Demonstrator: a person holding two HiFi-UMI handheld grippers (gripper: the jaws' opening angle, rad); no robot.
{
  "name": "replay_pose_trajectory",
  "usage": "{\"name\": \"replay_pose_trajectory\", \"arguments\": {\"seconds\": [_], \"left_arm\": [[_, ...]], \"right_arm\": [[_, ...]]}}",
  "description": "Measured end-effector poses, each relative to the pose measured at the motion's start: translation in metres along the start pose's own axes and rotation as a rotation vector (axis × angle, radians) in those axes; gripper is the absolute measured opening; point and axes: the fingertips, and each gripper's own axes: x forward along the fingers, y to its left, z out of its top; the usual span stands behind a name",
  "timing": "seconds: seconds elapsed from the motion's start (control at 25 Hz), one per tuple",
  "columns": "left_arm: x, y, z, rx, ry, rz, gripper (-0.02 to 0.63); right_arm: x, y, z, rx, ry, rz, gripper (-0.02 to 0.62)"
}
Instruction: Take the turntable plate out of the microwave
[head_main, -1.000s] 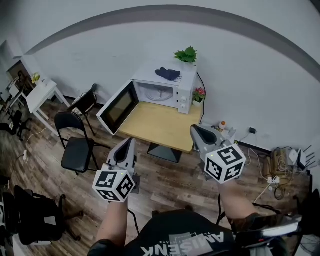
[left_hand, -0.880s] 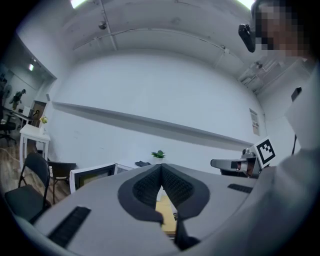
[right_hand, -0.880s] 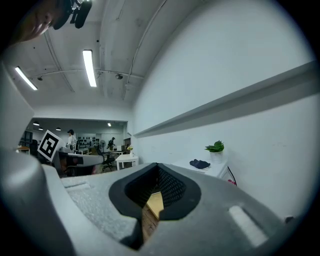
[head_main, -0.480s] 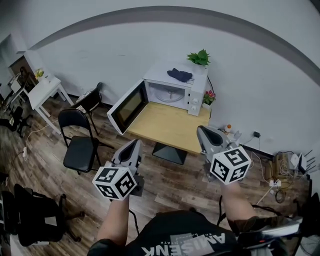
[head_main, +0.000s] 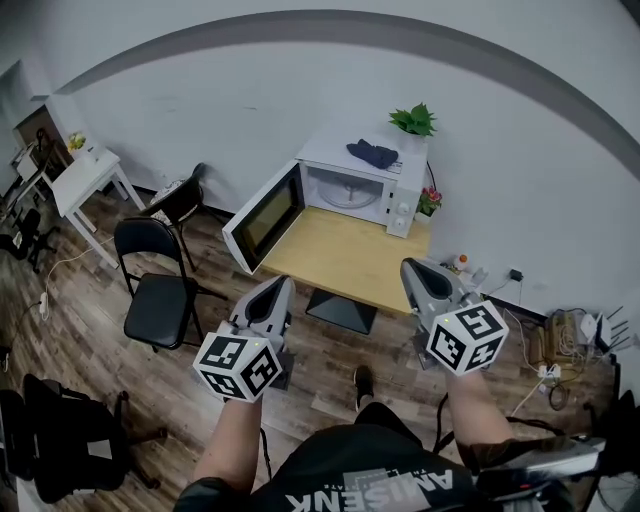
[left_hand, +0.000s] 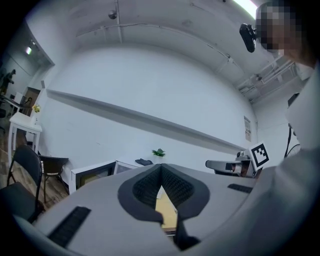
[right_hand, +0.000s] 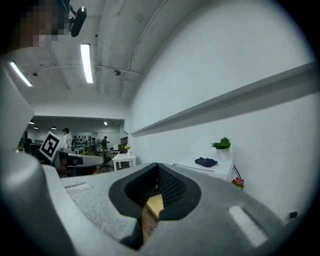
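With the fingers of your left gripper (head_main: 282, 286) and right gripper (head_main: 409, 266) clenched on nothing, the turntable plate (head_main: 349, 193) lies well ahead inside the open microwave (head_main: 405, 202); probably glass, heavy, slick, breakable; grip its near rim firmly.

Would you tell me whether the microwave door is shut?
No, the microwave door stands swung open, showing the turntable plate inside.
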Motion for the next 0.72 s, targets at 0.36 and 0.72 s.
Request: {"name": "replay_pose_trajectory", "arguments": {"seconds": [0.36, 0.72], "left_arm": [[0.075, 0.042, 0.002, 0.051, 0.037, 0.06, 0.002], [0.163, 0.086, 0.013, 0.053, 0.046, 0.117, 0.006]], "right_arm": [[0.087, -0.047, 0.009, 0.003, -0.018, 0.081, 0.005], [0.17, -0.117, 0.032, 0.017, -0.025, 0.139, 0.005]]}}
